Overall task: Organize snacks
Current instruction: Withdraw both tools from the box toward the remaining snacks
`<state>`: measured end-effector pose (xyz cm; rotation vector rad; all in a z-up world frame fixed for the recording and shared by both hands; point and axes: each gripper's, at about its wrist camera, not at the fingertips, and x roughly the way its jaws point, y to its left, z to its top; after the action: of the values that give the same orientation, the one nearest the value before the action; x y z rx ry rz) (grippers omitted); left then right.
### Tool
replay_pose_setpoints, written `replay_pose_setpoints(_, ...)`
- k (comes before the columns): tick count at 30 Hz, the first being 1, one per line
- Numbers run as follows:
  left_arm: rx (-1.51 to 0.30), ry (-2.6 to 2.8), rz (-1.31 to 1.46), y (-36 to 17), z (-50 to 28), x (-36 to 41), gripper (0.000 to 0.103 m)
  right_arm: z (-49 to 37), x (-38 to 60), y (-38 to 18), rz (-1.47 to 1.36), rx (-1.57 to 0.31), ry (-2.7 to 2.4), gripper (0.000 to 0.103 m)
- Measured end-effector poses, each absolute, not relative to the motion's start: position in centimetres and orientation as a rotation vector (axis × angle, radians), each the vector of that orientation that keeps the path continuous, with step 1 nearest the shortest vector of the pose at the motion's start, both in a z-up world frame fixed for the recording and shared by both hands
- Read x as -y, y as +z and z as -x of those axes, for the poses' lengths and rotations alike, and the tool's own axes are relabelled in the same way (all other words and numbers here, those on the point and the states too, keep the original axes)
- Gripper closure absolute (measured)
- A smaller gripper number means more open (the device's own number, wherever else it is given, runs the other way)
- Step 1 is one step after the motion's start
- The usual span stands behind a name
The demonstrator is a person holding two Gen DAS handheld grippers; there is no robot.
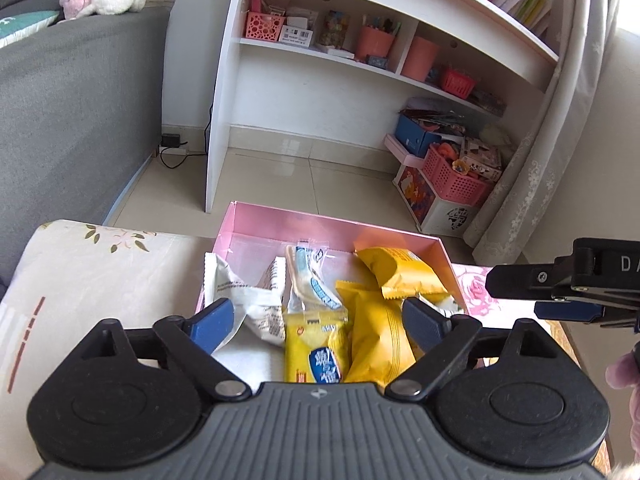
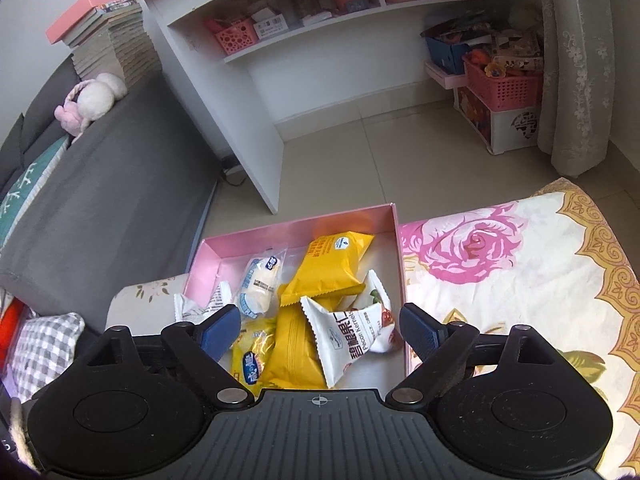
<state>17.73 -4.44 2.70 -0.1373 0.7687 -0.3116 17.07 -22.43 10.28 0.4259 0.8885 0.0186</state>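
Left wrist view: floral-print cloth [image 1: 80,280] is covering the surface w/ a shallow pink cardboard box [image 1: 280,224] sitting on it, snack packets lying inside — yellow foil packets [image 1: 396,268], a white pecan-kernel packet [image 2: 344,340], a clear-wrapped white bar [image 1: 312,280]. Left gripper [image 1: 320,320] is hovering above the box, jaws spread wide, nothing betw. them. Right gripper [image 2: 320,328] — likewise gaping, gripping nothing, over the packets.

- An open, shallow pink cardboard box [image 2: 296,226] sits on my flowered cloth.
- Inside it lie jumbled yellow foil snack packets [image 2: 332,266], white crinkled pouches [image 2: 348,338] and a clear-wrapped white bar [image 2: 260,286].
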Motion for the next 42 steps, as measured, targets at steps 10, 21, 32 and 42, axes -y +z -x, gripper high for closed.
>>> replay_pose_setpoints(10,-0.789,-0.330,0.082,3.1,-14.2,3.8,0.001,-12.8,21.9,11.1,-0.415,-0.869,0.044,0.009)
replay_pose_setpoints(21,-0.815,-0.350,0.025,2.1,-10.4,2.8,0.000,-8.2,21.1,10.2,-0.384,-0.852,0.067,0.004)
replay_pose_setpoints(32,-0.843,-0.296,-0.007,-0.2,-7.4,0.9,0.000,-4.3,20.6,5.9,-0.386,-0.852,0.056,0.004)
replay_pose_setpoints(42,-0.826,-0.299,0.011,-2.8,-6.0,-0.5,0.000,-1.4,19.1,2.5,-0.117,-0.885,0.127,0.004)
